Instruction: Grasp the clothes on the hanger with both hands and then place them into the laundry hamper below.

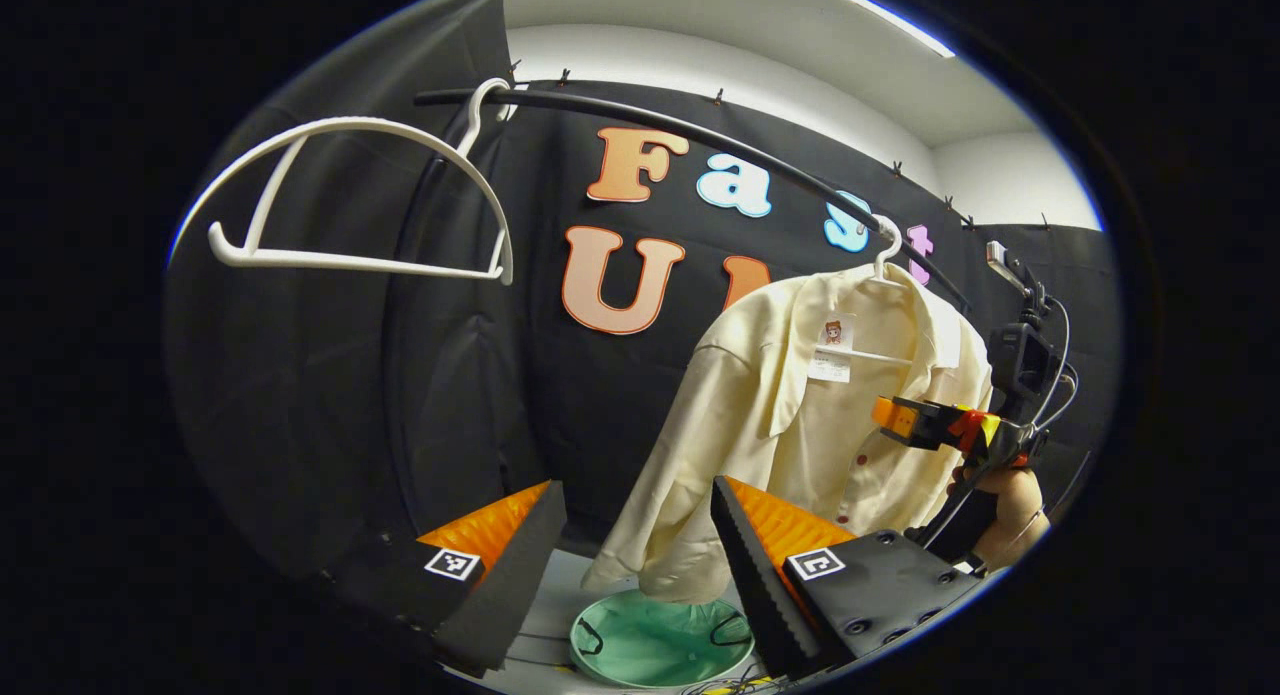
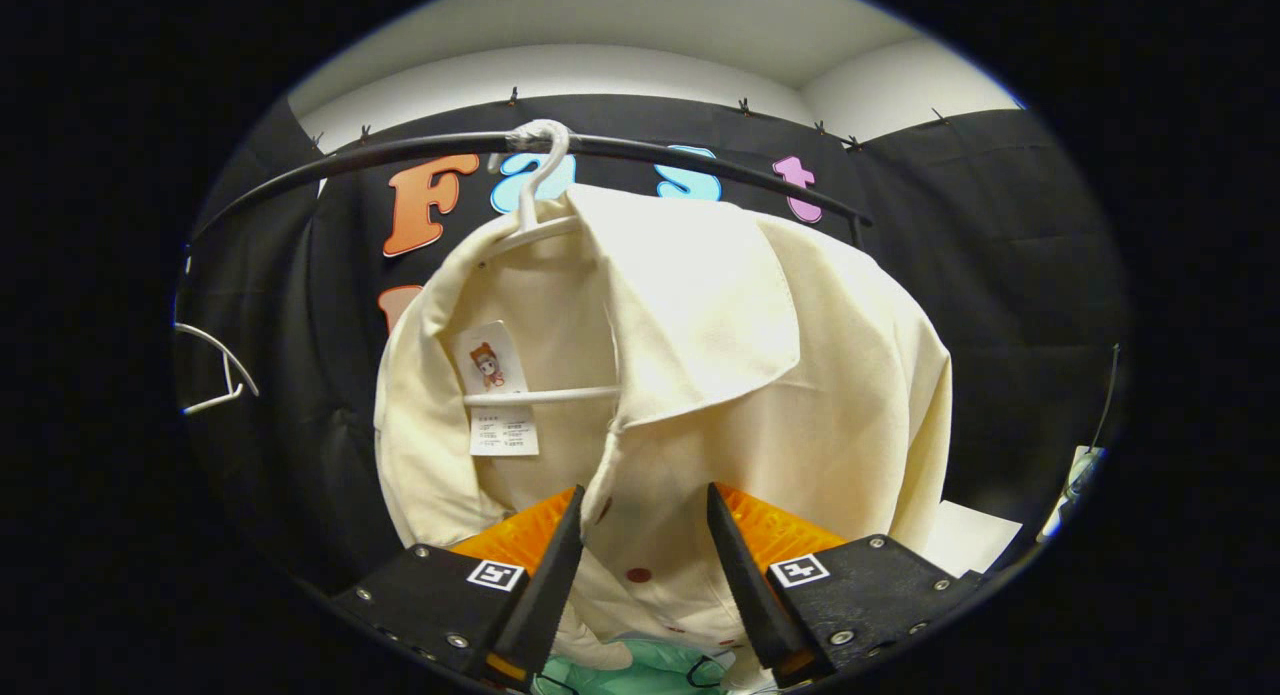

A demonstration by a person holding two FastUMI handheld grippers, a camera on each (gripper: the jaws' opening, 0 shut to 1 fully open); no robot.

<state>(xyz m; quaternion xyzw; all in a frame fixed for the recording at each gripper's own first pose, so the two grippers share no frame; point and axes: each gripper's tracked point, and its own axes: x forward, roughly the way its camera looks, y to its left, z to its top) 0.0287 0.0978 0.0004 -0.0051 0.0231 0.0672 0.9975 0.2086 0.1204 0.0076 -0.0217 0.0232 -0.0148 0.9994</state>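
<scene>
A cream shirt (image 1: 790,425) with dark red buttons hangs on a white hanger (image 1: 885,255) from the black rail (image 1: 700,135). My left gripper (image 1: 632,495) is open, a short way from the shirt's sleeve, which hangs just beyond its fingers. In the right gripper view the shirt (image 2: 740,375) is close up, and my right gripper (image 2: 643,497) is open with the button placket right ahead of its fingers. The left gripper view also shows the right gripper (image 1: 888,415) at the shirt's front, held by a hand (image 1: 1010,515). The green hamper (image 1: 655,640) stands under the shirt's hem.
An empty white hanger (image 1: 350,195) hangs on the rail's left end, also seen as the hanger (image 2: 220,375) at the far left. The hamper's rim (image 2: 640,675) peeks out below the shirt. Black cloth walls close in behind and on both sides.
</scene>
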